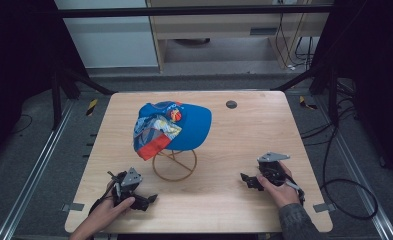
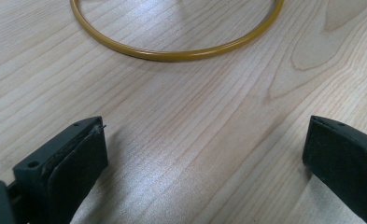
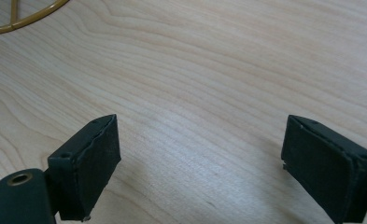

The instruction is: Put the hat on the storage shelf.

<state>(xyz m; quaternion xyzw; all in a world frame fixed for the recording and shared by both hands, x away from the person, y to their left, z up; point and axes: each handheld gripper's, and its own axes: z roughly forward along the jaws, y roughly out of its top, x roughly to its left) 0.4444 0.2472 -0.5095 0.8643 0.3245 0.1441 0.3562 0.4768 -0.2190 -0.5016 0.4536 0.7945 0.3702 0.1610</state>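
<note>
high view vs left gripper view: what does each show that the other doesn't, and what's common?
High view alone: the blue cap with a patterned cloth draped over it, perched on the stand, the right gripper resting open on the table at the person's right, both hands, the dark floor and cables around the table.

Left gripper view alone: a close look at the left gripper, its two black jaws spread wide with bare wood between them.

Both: the wooden table and the stand's gold ring base, lying flat just ahead of the left gripper.

Lab recording booth, dark frame [image 1: 194, 11], trailing cables [image 1: 344, 195], wooden table [image 1: 254, 135]
</note>
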